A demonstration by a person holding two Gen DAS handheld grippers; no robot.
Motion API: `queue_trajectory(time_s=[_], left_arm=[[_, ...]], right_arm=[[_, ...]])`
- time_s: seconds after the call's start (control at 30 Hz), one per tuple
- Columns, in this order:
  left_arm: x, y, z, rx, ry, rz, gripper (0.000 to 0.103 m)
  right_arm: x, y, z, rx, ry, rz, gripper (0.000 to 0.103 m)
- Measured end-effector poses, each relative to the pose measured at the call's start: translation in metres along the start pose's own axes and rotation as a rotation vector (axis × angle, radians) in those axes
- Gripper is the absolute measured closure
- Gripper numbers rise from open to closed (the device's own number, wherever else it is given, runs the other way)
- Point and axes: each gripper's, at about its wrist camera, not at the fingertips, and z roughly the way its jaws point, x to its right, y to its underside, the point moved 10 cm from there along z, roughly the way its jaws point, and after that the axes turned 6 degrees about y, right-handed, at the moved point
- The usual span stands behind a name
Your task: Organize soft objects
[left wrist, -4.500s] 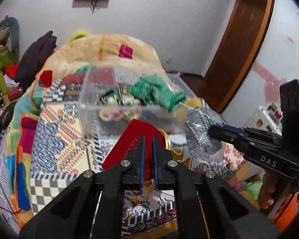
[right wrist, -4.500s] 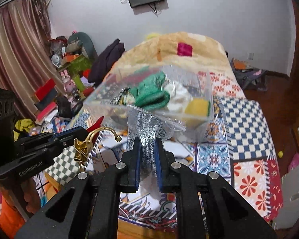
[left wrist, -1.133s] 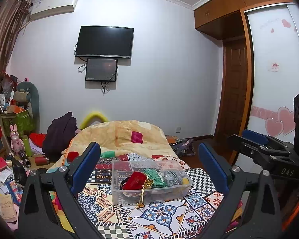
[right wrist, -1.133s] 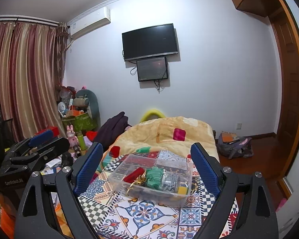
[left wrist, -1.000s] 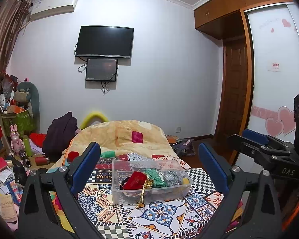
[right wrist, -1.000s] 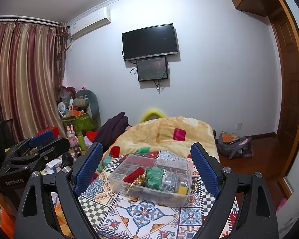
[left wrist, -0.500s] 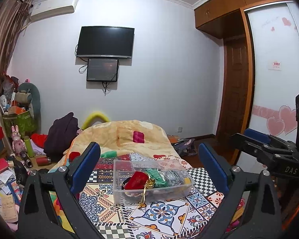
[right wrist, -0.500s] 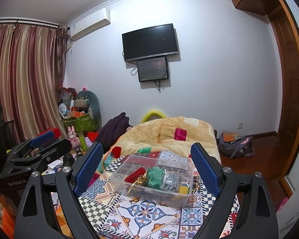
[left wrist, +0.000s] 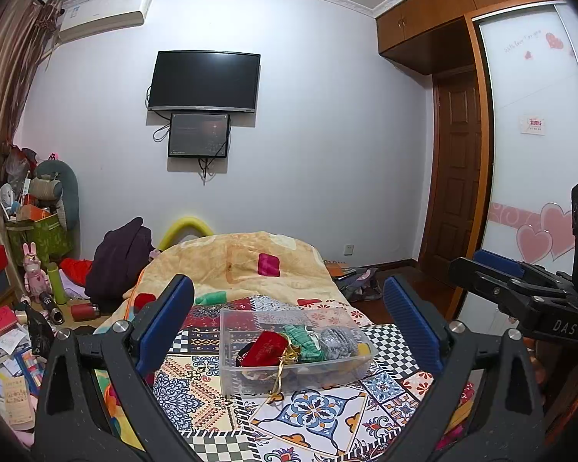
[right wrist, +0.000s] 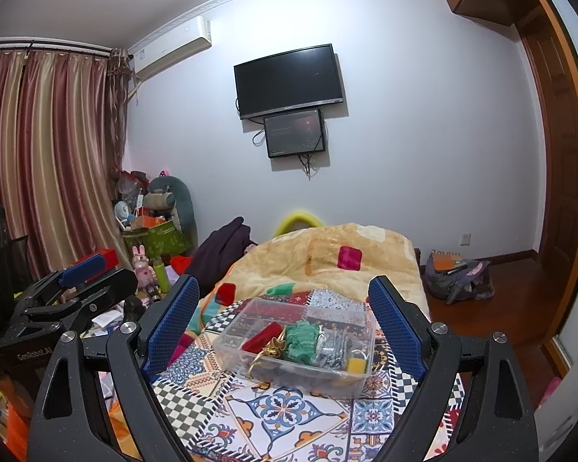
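A clear plastic bin point(left wrist: 227, 375) stands on the patterned bedspread point(left wrist: 320, 412); it also shows in the right wrist view point(right wrist: 312, 379). Inside lie a red pouch point(left wrist: 264, 348) with a gold cord point(left wrist: 277, 379) hanging over the front wall, a green cloth point(left wrist: 304, 344), a silver bagged item point(left wrist: 337, 342) and a yellow piece point(right wrist: 356, 364). My left gripper point(left wrist: 289, 321) is open and empty, well back from the bin. My right gripper point(right wrist: 285, 319) is open and empty, also held back. Each gripper shows in the other's view, the right point(left wrist: 520, 292) and the left point(right wrist: 69, 292).
A yellow blanket point(left wrist: 246, 261) covers the far half of the bed. Clutter, a green box point(right wrist: 154, 240) and toys fill the floor on the left. A backpack point(right wrist: 458, 277) lies on the wooden floor at right, near the door point(left wrist: 456, 177).
Earlier the left gripper held the red pouch and the right held the silver bagged item above the bin. Both items now lie in the bin, and both grippers are open and pulled back.
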Motion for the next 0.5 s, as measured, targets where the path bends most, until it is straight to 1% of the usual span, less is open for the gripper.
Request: queue_trajectory(time_s=[0.5], left_arm=[[0.0004, -0.0018, -0.0018, 0.006, -0.001, 0.007, 0.003]], right_arm=[[0.0006, 0.0002, 0.0007, -0.001, -0.003, 0.001, 0.014]])
